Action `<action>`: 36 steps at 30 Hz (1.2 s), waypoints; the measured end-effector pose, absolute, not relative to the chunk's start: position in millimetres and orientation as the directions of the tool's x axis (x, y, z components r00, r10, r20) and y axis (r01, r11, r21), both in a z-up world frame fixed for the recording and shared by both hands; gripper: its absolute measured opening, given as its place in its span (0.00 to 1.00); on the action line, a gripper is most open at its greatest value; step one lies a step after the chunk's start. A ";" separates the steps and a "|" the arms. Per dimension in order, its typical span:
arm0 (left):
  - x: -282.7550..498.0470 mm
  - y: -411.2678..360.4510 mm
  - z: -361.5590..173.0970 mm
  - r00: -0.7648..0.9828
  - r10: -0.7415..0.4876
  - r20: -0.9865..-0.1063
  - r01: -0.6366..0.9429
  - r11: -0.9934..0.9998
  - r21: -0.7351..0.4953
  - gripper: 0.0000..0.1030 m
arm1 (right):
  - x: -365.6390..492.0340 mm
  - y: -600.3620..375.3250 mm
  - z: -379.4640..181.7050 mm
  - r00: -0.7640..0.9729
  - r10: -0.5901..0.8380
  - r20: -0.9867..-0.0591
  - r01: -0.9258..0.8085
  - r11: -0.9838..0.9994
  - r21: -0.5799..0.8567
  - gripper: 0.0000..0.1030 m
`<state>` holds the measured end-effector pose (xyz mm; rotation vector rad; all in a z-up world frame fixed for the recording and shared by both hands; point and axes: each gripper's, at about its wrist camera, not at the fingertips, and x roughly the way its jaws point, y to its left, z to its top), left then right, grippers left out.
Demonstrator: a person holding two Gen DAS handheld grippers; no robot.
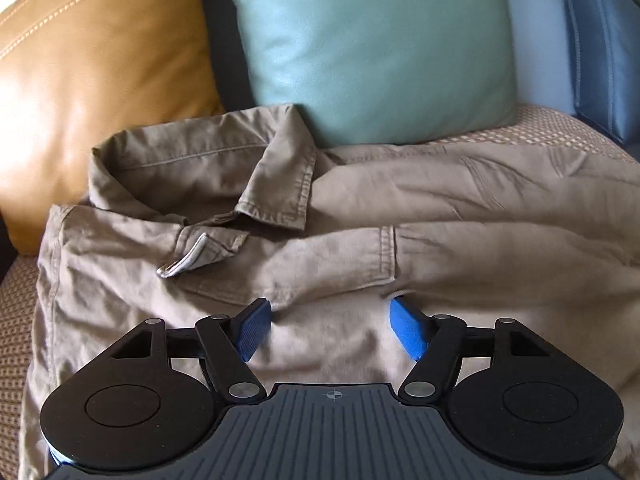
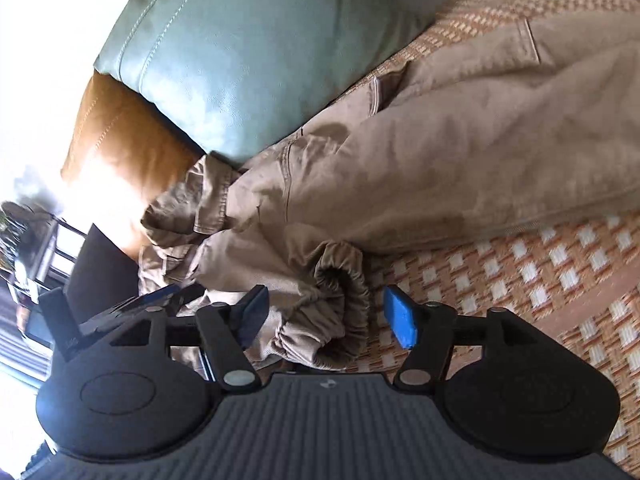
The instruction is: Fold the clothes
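Observation:
A tan collared jacket (image 1: 280, 216) lies spread on a patterned sofa seat, collar (image 1: 224, 168) at the back left, one sleeve folded across the chest with its cuff (image 1: 384, 256) near the middle. My left gripper (image 1: 330, 320) is open just above the jacket front, below that cuff, holding nothing. In the right wrist view the jacket (image 2: 440, 152) stretches away, and a gathered elastic cuff (image 2: 340, 304) sits between the spread fingers of my right gripper (image 2: 324, 312), which is open around it.
A teal cushion (image 1: 376, 48) and a mustard leather cushion (image 1: 100, 80) lean against the sofa back behind the jacket. A blue cushion (image 1: 600, 40) is at the right. The woven orange-and-white seat cover (image 2: 540, 272) shows beside the jacket.

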<state>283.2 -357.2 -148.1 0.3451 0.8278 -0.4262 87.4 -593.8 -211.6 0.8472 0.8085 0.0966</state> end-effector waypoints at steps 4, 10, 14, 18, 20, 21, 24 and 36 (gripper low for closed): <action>290.3 -377.1 -175.6 0.641 -0.140 -0.754 0.492 0.830 0.264 0.85 | 91.7 -589.3 -226.8 0.706 0.391 -0.591 0.238 0.654 0.718 0.66; 293.5 -343.5 -148.6 0.601 -0.230 -0.766 0.520 0.840 0.155 0.79 | 98.9 -584.5 -216.1 0.711 0.410 -0.571 0.205 0.656 0.726 0.30; 291.2 -308.0 -112.1 0.670 -0.248 -0.700 0.472 0.870 0.143 0.80 | 97.0 -581.1 -176.3 0.750 0.401 -0.525 0.126 0.693 0.710 0.29; 296.9 -283.8 -85.7 0.747 -0.198 -0.634 0.373 0.915 0.153 0.80 | 115.9 -573.3 -126.1 0.802 0.403 -0.440 0.030 0.709 0.704 0.28; 300.5 -270.8 -77.9 0.779 -0.171 -0.604 0.312 0.940 0.137 0.80 | 127.4 -568.7 -100.7 0.825 0.417 -0.382 -0.035 0.711 0.702 0.28; 302.9 -265.9 -76.6 0.792 -0.156 -0.591 0.283 0.951 0.128 0.81 | 132.7 -566.5 -88.6 0.835 0.428 -0.346 -0.073 0.709 0.701 0.28; 311.8 -258.5 -90.7 0.772 -0.139 -0.621 0.265 0.958 0.115 0.81 | 137.8 -570.6 -77.2 0.864 0.438 -0.249 -0.147 0.692 0.707 0.28; 355.9 -192.8 -101.4 0.749 -0.002 -0.663 0.140 0.978 0.156 0.81 | 162.8 -591.4 -193.5 0.696 0.242 -0.676 0.240 0.809 0.537 0.29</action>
